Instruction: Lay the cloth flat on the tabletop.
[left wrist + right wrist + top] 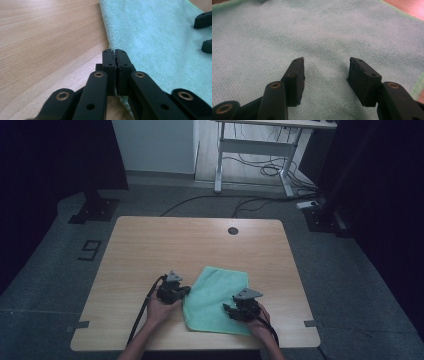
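The green cloth [216, 299] lay flat near the bench [150, 245] front edge. Left gripper [114, 51] fingers were clamped on the cloth's left edge (pinch looked shallow); right gripper [325, 60] fingers stood open, resting on the cloth. Lift slowly, keeping the hem pinched.

Pale mint-green microfibre cloth [217, 300] with a fine looped weave, edged in a slightly brighter green hem. Light wooden tabletop [165, 245] with straight blond grain, plus a small dark round grommet [233, 230]. Matte black left gripper [115, 53] with brass-coloured rivets at the linkages; grey three-cornered plate on top. Matte black right gripper [325, 63], same brass-ringed pivots, same grey plate. Black cable [142, 307] trailing across the wood. Dull grey floor [70, 270] bearing a dark painted figure. White-framed desk [260, 150] beyond, with black cords beneath.
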